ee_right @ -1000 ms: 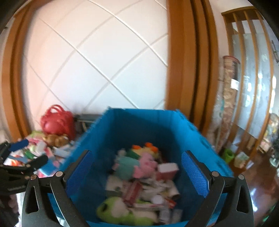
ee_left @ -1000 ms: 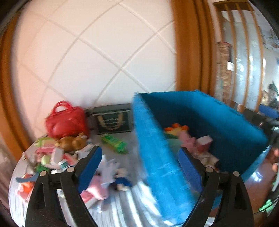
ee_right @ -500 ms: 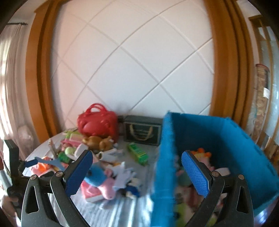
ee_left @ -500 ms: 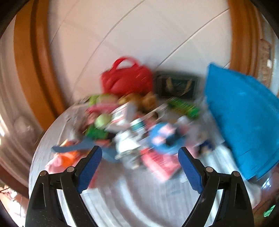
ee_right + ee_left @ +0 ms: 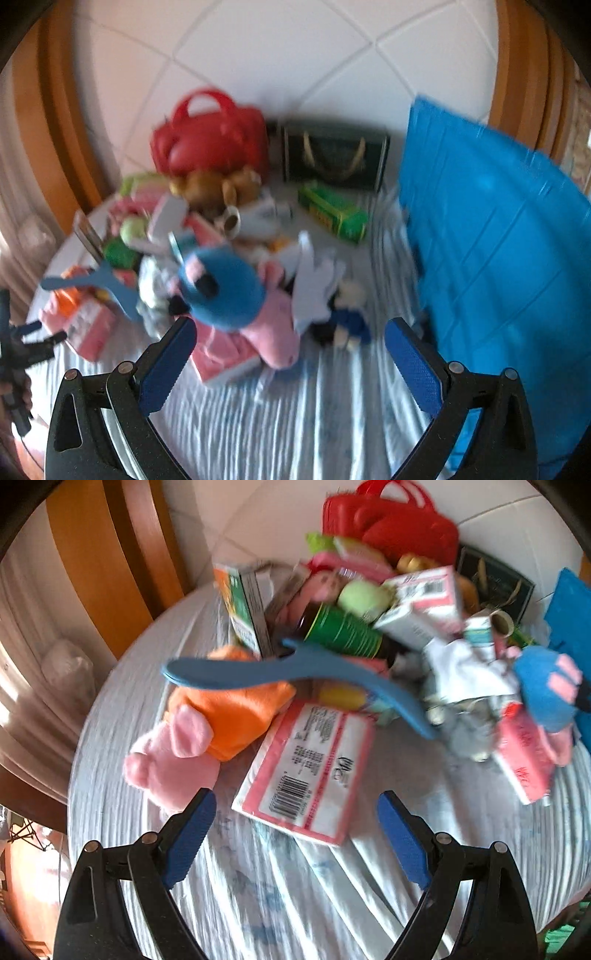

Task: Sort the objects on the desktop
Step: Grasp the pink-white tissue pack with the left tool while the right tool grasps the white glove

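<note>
Basically both grippers hover over the cluttered table with fingers spread wide, nothing between them. Left gripper sits just short of a pink-and-white packet with a barcode, lying flat and slightly angled, near edge roughly between the fingers. Beside it to the left lies a pink pig plush with an orange body, and a blue hanger-shaped piece rests across the pile behind. Right gripper faces a round blue plush on top of a pink plush, near the fingers. Only the right view shows the blue bin wall broadly, the green box, and the left gripper at the far left edge. Red handbag stands at the back. Heavy blur.
</note>
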`<state>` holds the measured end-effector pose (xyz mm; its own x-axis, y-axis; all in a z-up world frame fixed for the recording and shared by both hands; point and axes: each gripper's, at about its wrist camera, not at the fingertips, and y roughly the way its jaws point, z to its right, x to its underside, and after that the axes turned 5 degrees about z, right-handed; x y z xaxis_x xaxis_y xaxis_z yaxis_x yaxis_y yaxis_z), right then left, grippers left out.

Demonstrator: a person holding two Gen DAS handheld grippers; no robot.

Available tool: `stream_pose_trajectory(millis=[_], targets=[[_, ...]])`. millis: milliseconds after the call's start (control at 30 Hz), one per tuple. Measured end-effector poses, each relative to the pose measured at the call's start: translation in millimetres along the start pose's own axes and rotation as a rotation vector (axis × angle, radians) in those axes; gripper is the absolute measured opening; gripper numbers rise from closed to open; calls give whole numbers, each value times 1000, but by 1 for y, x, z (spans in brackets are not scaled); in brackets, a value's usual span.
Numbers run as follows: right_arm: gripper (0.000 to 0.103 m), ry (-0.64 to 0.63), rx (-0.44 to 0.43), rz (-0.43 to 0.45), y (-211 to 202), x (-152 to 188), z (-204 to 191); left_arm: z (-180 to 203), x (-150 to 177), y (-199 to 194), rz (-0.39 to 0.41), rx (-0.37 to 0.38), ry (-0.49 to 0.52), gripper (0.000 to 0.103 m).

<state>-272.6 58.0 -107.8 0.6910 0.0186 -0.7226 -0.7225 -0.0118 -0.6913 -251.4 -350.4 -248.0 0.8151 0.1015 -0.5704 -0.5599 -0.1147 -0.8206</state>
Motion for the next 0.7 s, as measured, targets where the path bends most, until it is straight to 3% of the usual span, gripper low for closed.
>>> stream_pose_trajectory(millis=[100, 233, 300, 433, 700], targets=[[103, 3, 39, -61, 18, 12, 3, 0, -3, 24, -49, 26, 2, 90], [103, 18, 64, -109, 37, 21, 8, 5, -6, 57, -135, 3, 22, 90], [103, 23, 67, -133, 47, 24, 11, 6, -7, 65, -139, 3, 27, 96], [103, 16, 65, -173, 67, 28, 12, 5, -7, 81, -189, 36, 2, 98], [103, -31, 13, -210, 109, 29, -2, 8, 13, 49, -149, 27, -49, 91]])
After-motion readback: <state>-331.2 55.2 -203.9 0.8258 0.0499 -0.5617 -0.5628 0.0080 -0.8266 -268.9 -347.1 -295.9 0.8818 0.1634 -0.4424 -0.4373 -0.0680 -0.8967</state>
